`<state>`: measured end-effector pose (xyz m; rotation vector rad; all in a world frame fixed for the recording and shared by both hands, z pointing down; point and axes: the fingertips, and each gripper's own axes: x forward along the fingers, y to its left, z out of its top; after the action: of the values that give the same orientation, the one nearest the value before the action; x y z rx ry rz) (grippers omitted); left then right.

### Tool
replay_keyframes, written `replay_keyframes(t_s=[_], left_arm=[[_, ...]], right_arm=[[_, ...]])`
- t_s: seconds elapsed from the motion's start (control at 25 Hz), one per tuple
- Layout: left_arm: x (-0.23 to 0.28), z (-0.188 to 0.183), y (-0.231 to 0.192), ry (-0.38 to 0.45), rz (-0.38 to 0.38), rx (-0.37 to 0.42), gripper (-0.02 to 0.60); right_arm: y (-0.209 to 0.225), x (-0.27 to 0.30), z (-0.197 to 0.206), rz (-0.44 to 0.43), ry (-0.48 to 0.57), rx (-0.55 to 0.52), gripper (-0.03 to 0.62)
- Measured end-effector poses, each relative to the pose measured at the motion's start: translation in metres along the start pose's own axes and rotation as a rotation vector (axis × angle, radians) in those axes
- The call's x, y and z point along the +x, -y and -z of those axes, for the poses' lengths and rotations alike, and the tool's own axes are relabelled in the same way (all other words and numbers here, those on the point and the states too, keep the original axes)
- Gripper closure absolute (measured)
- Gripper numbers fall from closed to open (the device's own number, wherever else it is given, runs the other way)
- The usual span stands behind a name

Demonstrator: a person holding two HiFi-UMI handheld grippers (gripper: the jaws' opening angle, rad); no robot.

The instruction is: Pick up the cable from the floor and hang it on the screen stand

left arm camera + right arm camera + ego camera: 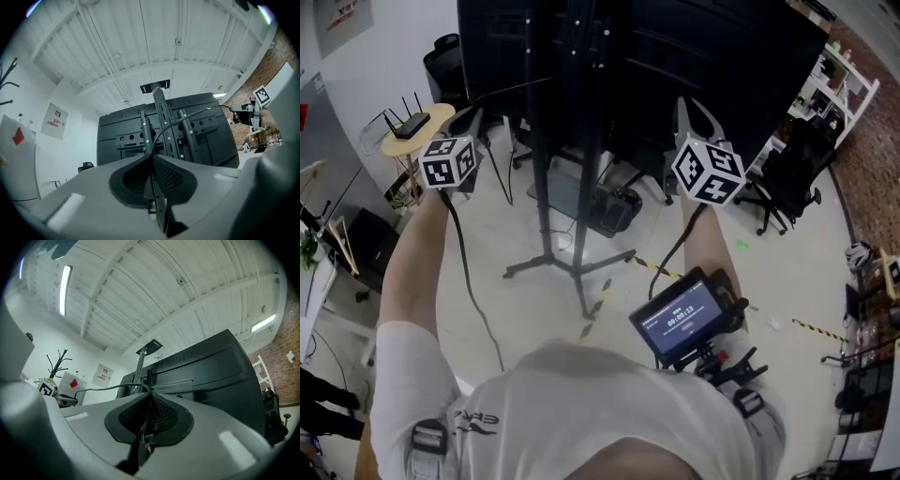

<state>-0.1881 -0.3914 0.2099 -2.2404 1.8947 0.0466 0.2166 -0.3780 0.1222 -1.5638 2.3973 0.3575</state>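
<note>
The left hand-held gripper (151, 155) and right hand-held gripper (149, 398) are each clamping the cable (189, 117), stretching between them across mid-frame.

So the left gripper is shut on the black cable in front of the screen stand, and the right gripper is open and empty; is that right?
Not quite: the right gripper is also shut on the black cable, as the right gripper view shows. The left gripper does grip it in front of the screen stand.
</note>
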Motion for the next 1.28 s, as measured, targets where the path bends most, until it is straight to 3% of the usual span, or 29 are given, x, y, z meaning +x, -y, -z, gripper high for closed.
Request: replay_keyframes(t_s=[0.52,1.04,1.28], left_arm=[[0.087,-0.070,-0.046,0.097,-0.011,-0.022,0.566],[0.212,-0.121,-0.087,0.195,0.191,-0.047,0.565],[0.261,-0.120,-0.099,0.207,0.258,-0.068,0.565]], right_arm=[[0.022,0.080,0.007,0.008,0.027,-0.021,0.562],[0.014,0.135,-0.016,0.221,0.064,-0.101,0.562],[0.008,0.160,-0.015,0.320,0.047,-0.157,0.562]])
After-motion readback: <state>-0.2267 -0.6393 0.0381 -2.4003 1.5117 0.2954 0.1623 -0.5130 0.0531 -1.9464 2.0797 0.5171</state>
